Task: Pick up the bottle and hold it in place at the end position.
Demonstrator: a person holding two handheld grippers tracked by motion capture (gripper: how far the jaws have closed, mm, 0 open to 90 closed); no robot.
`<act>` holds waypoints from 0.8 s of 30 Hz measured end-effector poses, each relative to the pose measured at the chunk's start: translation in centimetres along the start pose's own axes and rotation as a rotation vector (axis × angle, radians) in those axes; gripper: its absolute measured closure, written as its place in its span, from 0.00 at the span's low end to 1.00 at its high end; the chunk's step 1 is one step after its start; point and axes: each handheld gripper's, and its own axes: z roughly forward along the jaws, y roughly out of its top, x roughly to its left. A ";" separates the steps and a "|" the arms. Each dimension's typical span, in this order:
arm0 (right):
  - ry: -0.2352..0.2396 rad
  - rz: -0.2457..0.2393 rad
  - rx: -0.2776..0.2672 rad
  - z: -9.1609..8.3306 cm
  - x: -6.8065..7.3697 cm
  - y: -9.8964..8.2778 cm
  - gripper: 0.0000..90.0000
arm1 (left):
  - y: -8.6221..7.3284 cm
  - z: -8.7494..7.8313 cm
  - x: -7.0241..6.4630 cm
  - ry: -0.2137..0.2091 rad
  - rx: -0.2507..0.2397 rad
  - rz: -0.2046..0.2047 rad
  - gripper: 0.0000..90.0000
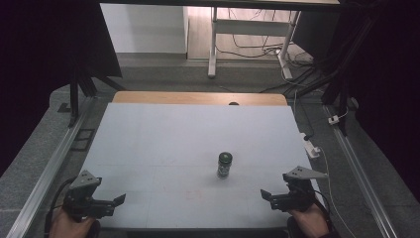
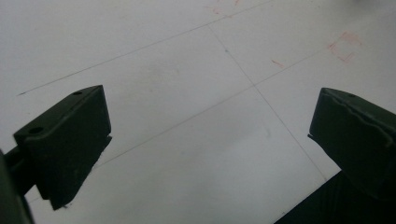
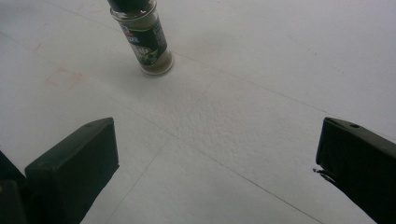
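White laminate covers the counter [image 1: 163, 144], where a small glass spice jar [image 1: 225, 165] with a dark cap stands upright and alone, right of centre and toward the near half of the board. At the near edge a person holds a gripper in each hand, both well apart from the jar. The left gripper [image 1: 117, 202] hangs at the near left corner, its black jaws spread wide over bare surface with nothing between them. The right gripper [image 1: 266, 195] sits at the near right, jaws equally wide and empty; its own camera looks along them at the jar [image 3: 144, 39], which stands ahead and off to one side of the gap rather than in line with it. The label seems to be a pepper or herb brand, though the print is too small to be sure.

The right hand is the nearer, so the reach will likely fall to it. The risks lie in the approach: the jar is tall and narrow, and a jaw that arrives off-centre could clip its shoulder and topple it or send it rolling. Smooth glass pinched high at the cap might also slip or swing.
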 end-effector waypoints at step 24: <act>0.063 0.004 0.027 0.1 -0.2 0.1 0.00 | 0.0 -0.1 -0.1 -0.029 -0.015 0.028 0.00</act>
